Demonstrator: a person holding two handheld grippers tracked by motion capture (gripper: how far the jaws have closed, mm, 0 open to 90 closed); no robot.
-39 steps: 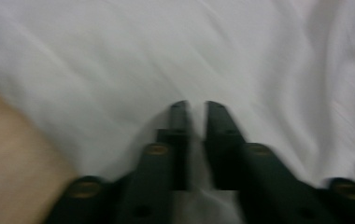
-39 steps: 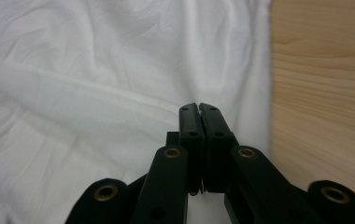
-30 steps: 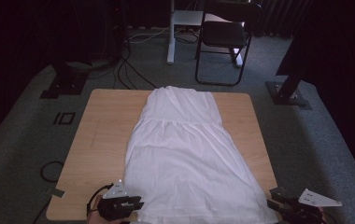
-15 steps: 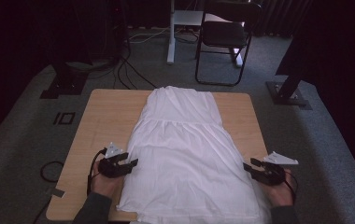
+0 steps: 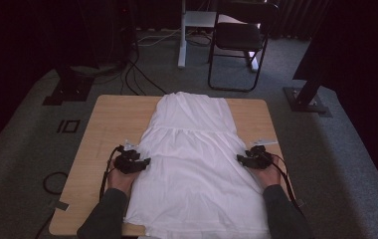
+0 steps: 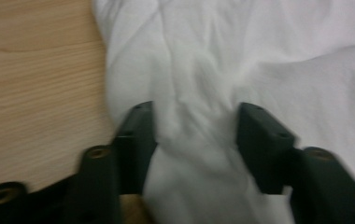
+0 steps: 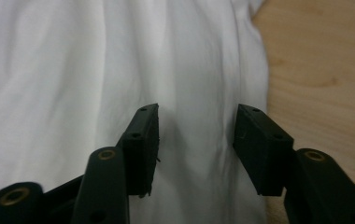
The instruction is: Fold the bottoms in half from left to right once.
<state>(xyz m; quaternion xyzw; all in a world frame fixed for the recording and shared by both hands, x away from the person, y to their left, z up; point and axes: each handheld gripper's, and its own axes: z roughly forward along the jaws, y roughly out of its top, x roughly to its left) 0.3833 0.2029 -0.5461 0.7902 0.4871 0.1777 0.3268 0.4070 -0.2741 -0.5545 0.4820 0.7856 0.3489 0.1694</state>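
A white dress (image 5: 194,159) lies flat along the wooden table (image 5: 112,119), narrow top at the far end, wide hem toward the person. My left gripper (image 5: 144,162) rests at the dress's left edge near the waist seam. Its jaws stand open with a raised fold of the white cloth (image 6: 194,140) between them. My right gripper (image 5: 240,158) sits at the dress's right edge, level with the left one. There the jaws also stand open, over smooth cloth (image 7: 199,140) just inside the edge.
Bare wood shows beside the dress in the left gripper view (image 6: 35,84) and the right gripper view (image 7: 325,70). A black folding chair (image 5: 239,40) and a white post (image 5: 182,35) stand beyond the table. Black stand bases (image 5: 70,89) (image 5: 306,99) and cables lie on the grey carpet.
Both hands have moved forward from the table's near edge to the middle of the dress, one on each side. The dress itself lies as before.
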